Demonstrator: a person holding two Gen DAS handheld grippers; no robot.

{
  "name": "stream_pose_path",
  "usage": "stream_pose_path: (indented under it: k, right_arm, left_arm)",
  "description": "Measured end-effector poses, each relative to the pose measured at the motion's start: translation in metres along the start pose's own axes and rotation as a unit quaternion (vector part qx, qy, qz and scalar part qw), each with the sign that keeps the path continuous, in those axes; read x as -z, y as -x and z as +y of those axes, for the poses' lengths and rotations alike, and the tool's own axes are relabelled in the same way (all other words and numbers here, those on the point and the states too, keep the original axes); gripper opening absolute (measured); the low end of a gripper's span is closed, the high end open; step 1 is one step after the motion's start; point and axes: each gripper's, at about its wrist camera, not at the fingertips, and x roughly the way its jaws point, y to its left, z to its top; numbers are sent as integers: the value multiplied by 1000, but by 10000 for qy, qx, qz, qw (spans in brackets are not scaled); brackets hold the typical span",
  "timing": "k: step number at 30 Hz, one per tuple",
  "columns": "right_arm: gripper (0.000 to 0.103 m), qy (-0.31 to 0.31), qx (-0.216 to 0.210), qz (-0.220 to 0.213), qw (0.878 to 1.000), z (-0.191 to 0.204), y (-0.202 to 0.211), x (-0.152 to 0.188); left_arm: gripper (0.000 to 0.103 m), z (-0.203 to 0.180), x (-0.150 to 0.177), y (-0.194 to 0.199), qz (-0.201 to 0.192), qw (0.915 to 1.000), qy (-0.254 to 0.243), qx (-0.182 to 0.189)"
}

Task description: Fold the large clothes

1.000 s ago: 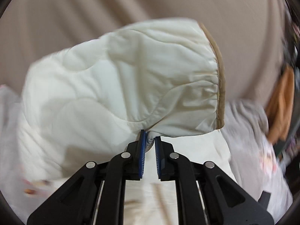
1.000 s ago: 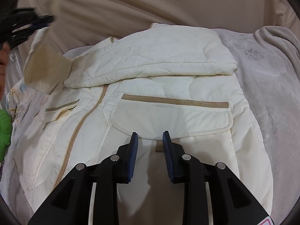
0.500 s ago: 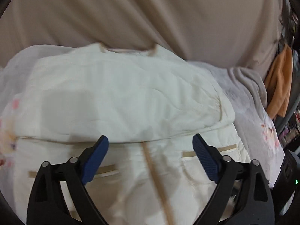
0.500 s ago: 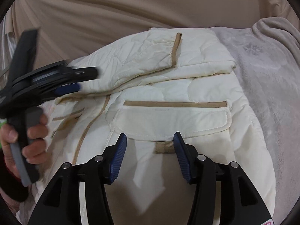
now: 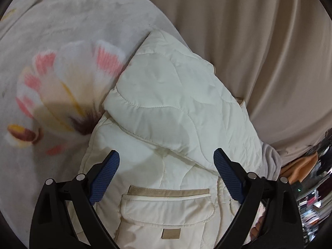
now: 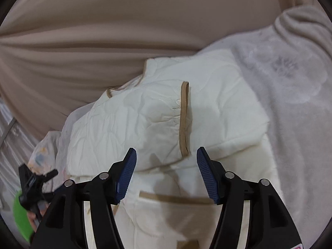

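Observation:
A cream quilted jacket [image 5: 176,112] with tan trim lies on a blanket, both sleeves folded across its chest. In the right wrist view the jacket [image 6: 217,112] shows a tan cuff [image 6: 183,120] on the upper sleeve. My left gripper [image 5: 166,174] is open and empty, just above the jacket near a flap pocket [image 5: 168,209]. My right gripper [image 6: 166,174] is open and empty over the folded sleeves, above the other pocket [image 6: 172,199]. The left gripper [image 6: 35,184] also shows at the left edge of the right wrist view.
A white blanket with a pink flower print [image 5: 62,95] lies under and left of the jacket. A grey fleece blanket [image 6: 290,87] lies to the right. A beige curtain [image 6: 103,31] hangs behind. Clutter and orange cloth [image 5: 300,168] sit at the far right.
My left gripper let go of the sleeve, which now lies folded across the jacket, and opened wide. It moved back to the left side. My right gripper opened wider and moved forward.

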Motion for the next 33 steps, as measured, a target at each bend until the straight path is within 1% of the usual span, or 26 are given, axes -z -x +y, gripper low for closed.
stream_pose_path:
  k: [1,2,3,4,5,6,7,8,10,11,12,13,14,15,16,17,18,20,21,24,27,29,31,33]
  right_arm:
    - [59,-172,16,131,9998,-1,-12,-2]
    - [48,-286,30,244,9993,-1,-22,-3]
    - [21,-298,28,322,9990,3,-27,-5]
    - [14,-171,-4,364,9992,13,-28,-8]
    - [13,42,-25,229,9997,26,-21,-12]
    - [12,366,-48,-57,9993,42,-7,-17]
    - [12,800,-123,-455,9957,62,13,-23]
    - [11,1075,-219,-769,9910,76,31,-27]
    - [11,1330,-378,-1308,9817,88,62,-37]
    - [11,1329,-366,-1467,9795,86,68,-40]
    - [11,1282,-263,-1551,9792,80,68,-44]
    - [11,1167,-49,-1507,9817,66,60,-48]
    - [11,1034,199,-1338,9854,50,44,-50]
    - [11,900,477,-1056,9892,31,23,-51]
    - [11,712,814,-580,9924,7,-8,-48]
    - [12,561,1034,-186,9929,-12,-33,-42]
    - [11,437,1005,48,9940,-29,-51,-34]
    - [11,364,788,-96,9962,-38,-54,-27]
    - [13,352,792,-122,9962,-37,-52,-29]
    - [17,368,952,-224,9945,-35,-42,-31]
    - [19,361,1211,-604,9901,-28,-16,-30]
    - [25,378,1247,-851,9878,-22,2,-30]
    - [26,537,1116,-897,9882,-8,14,-34]
    - [26,846,1028,-933,9867,4,26,-34]
  left_arm:
    - [90,1,-4,-5,31,10000,32,18]
    - [90,2,-8,-10,48,10000,67,-13]
    - [88,3,-12,-13,20,9999,133,-88]
    - [86,4,-16,-16,-76,9996,181,-214]
    - [85,3,-20,-17,-181,9991,138,-357]
    - [80,0,-24,-17,-330,9978,25,-576]
    - [79,-2,-26,-17,-414,9964,-61,-742]
    - [79,-7,-27,-19,-484,9948,-170,-880]
    - [77,-12,-26,-25,-532,9911,-417,-1146]
    - [77,-15,-26,-29,-563,9885,-584,-1275]
    - [77,-19,-23,-35,-596,9842,-795,-1464]
    - [78,-20,-18,-42,-605,9810,-936,-1587]
    - [78,-19,-15,-47,-602,9788,-1034,-1664]
    - [79,-16,-12,-51,-594,9776,-1079,-1706]
    - [80,-14,-10,-56,-605,9767,-1106,-1738]
    - [80,-14,-8,-58,-619,9758,-1137,-1763]
    - [81,-15,-7,-59,-650,9737,-1188,-1830]
    - [81,-16,-5,-61,-689,9702,-1269,-1947]
    - [82,-17,-5,-62,-698,9686,-1291,-2007]
    - [87,-14,-4,-61,-718,9658,-1273,-2143]
    - [87,-13,-4,-59,-746,9646,-1192,-2232]
    - [87,-16,-2,-48,-844,9599,-1198,-2390]
    - [85,-24,2,-31,-918,9581,-1329,-2364]
    - [85,-40,-1,-7,-1060,9594,-1461,-2167]
